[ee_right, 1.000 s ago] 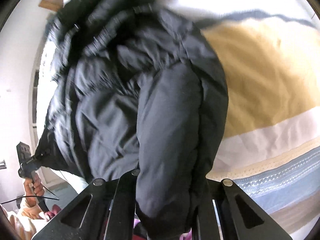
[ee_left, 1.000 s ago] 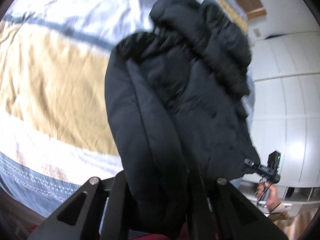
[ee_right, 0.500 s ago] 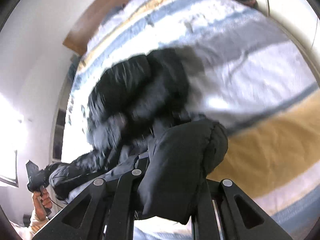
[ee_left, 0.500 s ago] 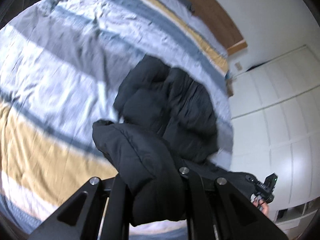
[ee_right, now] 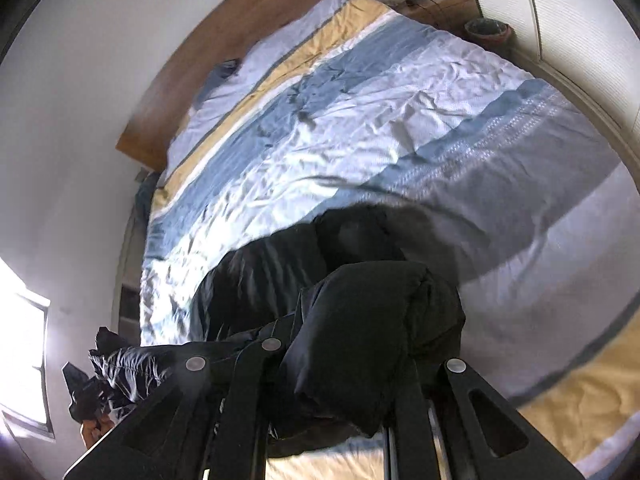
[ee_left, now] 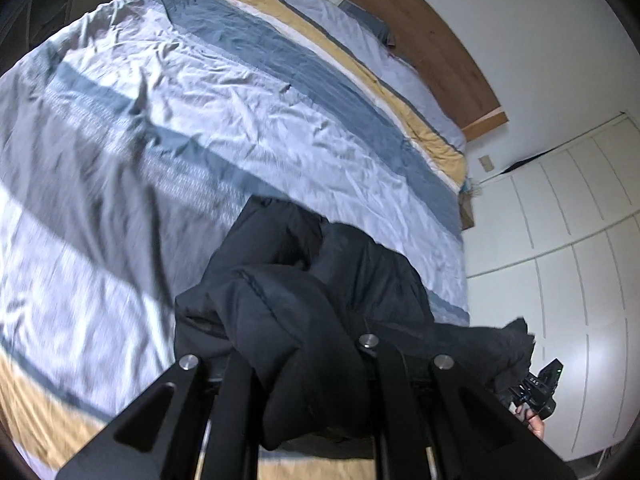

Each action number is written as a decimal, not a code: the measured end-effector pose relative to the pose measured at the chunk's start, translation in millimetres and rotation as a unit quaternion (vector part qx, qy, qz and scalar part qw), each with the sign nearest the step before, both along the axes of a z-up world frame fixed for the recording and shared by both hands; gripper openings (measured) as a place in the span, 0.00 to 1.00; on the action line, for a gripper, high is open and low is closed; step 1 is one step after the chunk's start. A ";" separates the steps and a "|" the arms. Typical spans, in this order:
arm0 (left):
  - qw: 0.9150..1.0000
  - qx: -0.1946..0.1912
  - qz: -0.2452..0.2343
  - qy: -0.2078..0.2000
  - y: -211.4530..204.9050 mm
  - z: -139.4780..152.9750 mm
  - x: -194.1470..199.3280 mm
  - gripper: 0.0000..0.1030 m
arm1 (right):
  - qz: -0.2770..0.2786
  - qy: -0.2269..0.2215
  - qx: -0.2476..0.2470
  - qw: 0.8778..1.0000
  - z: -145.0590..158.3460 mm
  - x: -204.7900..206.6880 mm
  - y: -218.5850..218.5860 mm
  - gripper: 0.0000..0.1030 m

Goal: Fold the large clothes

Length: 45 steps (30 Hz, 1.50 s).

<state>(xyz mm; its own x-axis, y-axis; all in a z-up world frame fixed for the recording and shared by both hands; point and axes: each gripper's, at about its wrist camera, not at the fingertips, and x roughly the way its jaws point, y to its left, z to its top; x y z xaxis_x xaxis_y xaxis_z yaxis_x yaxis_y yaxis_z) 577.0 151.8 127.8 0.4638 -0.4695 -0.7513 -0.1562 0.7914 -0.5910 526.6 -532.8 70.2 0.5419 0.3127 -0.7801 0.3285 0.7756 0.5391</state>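
A black puffer jacket (ee_left: 304, 304) hangs between my two grippers above a striped bed (ee_left: 200, 120). My left gripper (ee_left: 304, 364) is shut on one bunched edge of the jacket. My right gripper (ee_right: 340, 364) is shut on another padded edge (ee_right: 380, 320). The jacket's far part rests on the bedcover (ee_right: 280, 264). The other gripper shows at the edge of each view, at the lower right (ee_left: 536, 388) and the lower left (ee_right: 84, 396), with jacket fabric stretched to it. The fingertips are hidden by the fabric.
The bed has a wooden headboard (ee_left: 440, 48) at the far end, with pillows (ee_right: 224, 76) below it. White wardrobe doors (ee_left: 560, 240) stand beside the bed. A bedside table (ee_right: 440, 0) with small items stands by the headboard. A bright window (ee_right: 24, 360) is at the left.
Both grippers have tilted up and pulled back with the jacket. The jacket filled the views a second ago; now it sits low and most of the bed shows.
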 end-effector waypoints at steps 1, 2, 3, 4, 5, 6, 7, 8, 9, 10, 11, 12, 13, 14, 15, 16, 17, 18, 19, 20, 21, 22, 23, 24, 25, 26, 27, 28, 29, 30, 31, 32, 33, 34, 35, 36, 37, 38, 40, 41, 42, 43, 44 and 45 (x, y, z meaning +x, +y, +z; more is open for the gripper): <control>1.000 0.010 -0.001 0.004 -4.4 -5.8 14.8 0.10 | -0.004 0.009 -0.008 1.000 -5.3 15.6 -0.1 0.13; 1.000 0.019 -0.001 0.008 -8.4 -11.8 26.2 0.10 | -0.008 0.018 -0.015 1.000 -11.1 29.6 0.0 0.13; 0.999 0.031 -0.003 0.014 -14.7 -21.8 44.2 0.10 | -0.012 0.027 -0.017 0.999 -18.7 42.9 -0.5 0.14; 0.999 0.037 -0.004 0.018 -19.0 -29.9 56.3 0.10 | -0.017 0.034 -0.015 0.999 -26.1 54.3 -1.9 0.14; 0.999 0.042 -0.004 0.020 -23.0 -39.7 68.6 0.11 | -0.022 0.041 -0.013 0.999 -35.3 65.9 -3.0 0.14; 0.998 0.050 -0.003 0.024 -28.4 -51.0 82.3 0.12 | -0.023 0.047 -0.015 0.999 -42.4 75.6 -3.5 0.14; 0.998 0.059 -0.003 0.028 -32.6 -60.1 93.1 0.13 | -0.022 0.056 -0.022 0.998 -52.4 87.3 -3.1 0.14; 0.997 0.065 0.002 0.035 -36.6 -71.7 104.0 0.14 | -0.019 0.065 -0.031 0.997 -61.9 97.5 -2.2 0.14; 0.997 0.066 0.005 0.041 -38.9 -80.9 110.5 0.14 | -0.017 0.071 -0.036 0.997 -69.7 104.6 -1.5 0.14; 0.996 0.067 0.010 0.051 -41.8 -94.9 119.5 0.14 | -0.017 0.080 -0.039 0.996 -80.5 113.3 -1.0 0.15; 0.996 0.067 0.014 0.060 -44.6 -109.0 128.0 0.14 | -0.017 0.089 -0.038 0.995 -90.9 120.1 -0.9 0.15; 0.996 0.065 0.015 0.066 -46.1 -119.0 132.9 0.14 | -0.017 0.096 -0.038 0.995 -99.5 124.7 -0.8 0.15; 0.995 0.060 0.016 0.075 -48.3 -132.5 138.4 0.14 | -0.017 0.105 -0.038 0.994 -110.5 129.8 -0.8 0.15; 0.995 0.057 0.015 0.080 -49.8 -142.5 141.3 0.15 | -0.019 0.113 -0.036 0.993 -120.8 133.8 -1.2 0.16; 0.995 0.054 0.015 0.084 -51.2 -153.2 144.1 0.15 | -0.021 0.119 -0.033 0.992 -128.6 136.6 -1.9 0.17; 0.995 0.048 0.016 0.087 -51.8 -163.4 146.4 0.15 | -0.022 0.124 -0.029 0.992 -136.8 138.9 -2.3 0.18; 0.995 0.041 0.019 0.088 -51.8 -170.8 147.5 0.16 | -0.024 0.129 -0.024 0.991 -146.5 140.6 -2.8 0.18; 0.995 0.036 0.021 0.089 -51.8 -175.1 147.7 0.16 | -0.026 0.131 -0.020 0.991 -154.0 142.3 -3.4 0.20; 0.995 0.030 0.026 0.092 -51.1 -179.6 148.3 0.16 | -0.028 0.133 -0.018 0.991 -157.9 143.0 -3.3 0.21; 0.995 0.027 0.028 0.094 -50.5 -181.3 148.7 0.16 | -0.030 0.135 -0.014 0.990 -163.6 143.5 -3.0 0.21; 0.995 0.025 0.030 0.095 -49.9 -181.5 148.9 0.16 | -0.032 0.135 -0.011 0.990 -167.0 143.7 -2.6 0.23; 0.995 0.024 0.029 0.097 -49.5 -180.3 149.1 0.16 | -0.033 0.135 -0.008 0.990 -168.6 144.2 -2.6 0.23; 0.995 0.024 0.026 0.098 -48.7 -178.3 149.3 0.17 | -0.035 0.132 -0.001 0.991 -168.4 143.5 -3.3 0.28; 0.994 0.023 0.026 0.100 -47.3 -174.6 149.1 0.17 | -0.037 0.124 0.015 0.992 -167.5 142.3 -5.1 0.39; 0.994 0.019 0.027 0.102 -45.2 -171.1 148.9 0.18 | -0.040 0.114 0.030 0.992 -164.8 140.7 -6.3 0.46; 0.994 0.010 0.028 0.106 -41.6 -167.4 149.3 0.19 | -0.043 0.102 0.043 0.993 -160.7 139.2 -8.2 0.63; 0.994 -0.001 0.031 0.109 -37.5 -162.9 149.2 0.19 | -0.046 0.092 0.050 0.993 -156.0 138.3 -9.2 0.81; 0.993 -0.014 0.036 0.110 -33.2 -159.5 149.7 0.20 | -0.049 0.082 0.051 0.994 -149.0 137.6 -10.2 0.86; 0.992 -0.033 0.044 0.112 -28.0 -156.6 150.2 0.22 | -0.048 0.076 0.049 0.995 -142.1 138.0 -10.1 0.92; 0.988 -0.076 0.063 0.117 -17.3 -154.6 149.2 0.24 | -0.046 0.071 0.041 0.996 -135.7 138.4 -10.4 0.95; 0.983 -0.111 0.080 0.120 -9.3 -154.3 147.2 0.29 | -0.046 0.067 0.033 0.996 -129.6 139.3 -10.7 0.96; 0.974 -0.160 0.105 0.124 1.4 -155.2 144.2 0.33 | -0.048 0.054 0.026 0.997 -119.6 138.9 -12.9 0.98; 0.968 -0.181 0.116 0.125 6.0 -153.9 142.5 0.34 | -0.052 0.044 0.029 0.997 -111.4 138.0 -16.0 0.98; 0.963 -0.202 0.128 0.121 11.9 -151.1 140.2 0.35 | -0.056 0.037 0.032 0.997 -105.0 137.2 -19.3 0.98; 0.961 -0.213 0.133 0.115 16.0 -146.6 137.4 0.36 | -0.058 0.032 0.033 0.997 -99.4 136.7 -21.8 0.99; 0.960 -0.220 0.136 0.110 18.1 -142.2 135.9 0.36 | -0.058 0.022 0.028 0.998 -89.3 133.8 -23.4 0.99; 0.959 -0.226 0.138 0.105 19.3 -138.3 133.3 0.39 | -0.055 0.015 0.023 0.998 -82.7 132.0 -23.5 0.99; 0.958 -0.230 0.138 0.099 20.6 -133.8 130.9 0.41 | -0.049 0.010 0.016 0.999 -75.7 129.4 -22.1 0.99; 0.959 -0.233 0.134 0.088 24.5 -123.9 126.4 0.43 | -0.031 0.004 -0.003 0.999 -64.3 123.0 -17.1 0.99; 0.958 -0.237 0.134 0.084 27.2 -119.2 124.7 0.45 | -0.021 0.000 -0.014 1.000 -59.3 118.4 -13.5 0.99; 0.958 -0.240 0.136 0.083 30.8 -116.6 123.7 0.45 | -0.010 -0.003 -0.025 1.000 -54.9 113.3 -9.4 0.99; 0.957 -0.241 0.138 0.080 33.7 -112.3 122.2 0.45 | -0.002 -0.005 -0.032 0.999 -53.2 109.9 -5.6 0.99; 0.958 -0.240 0.137 0.077 36.1 -108.1 120.7 0.45 | 0.008 -0.006 -0.043 0.999 -50.6 104.9 -0.5 0.99; 0.958 -0.242 0.136 0.072 38.6 -103.8 118.8 0.45 | 0.017 -0.008 -0.050 0.999 -48.9 99.8 3.6 0.99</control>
<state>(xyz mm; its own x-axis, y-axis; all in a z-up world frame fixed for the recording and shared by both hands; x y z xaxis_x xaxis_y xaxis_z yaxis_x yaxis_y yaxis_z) 695.8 190.4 23.9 0.5268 -0.6549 -0.5419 -0.4250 0.3491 -0.8351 626.4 -529.2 21.3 0.5447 0.2520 -0.7999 0.2930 0.8365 0.4630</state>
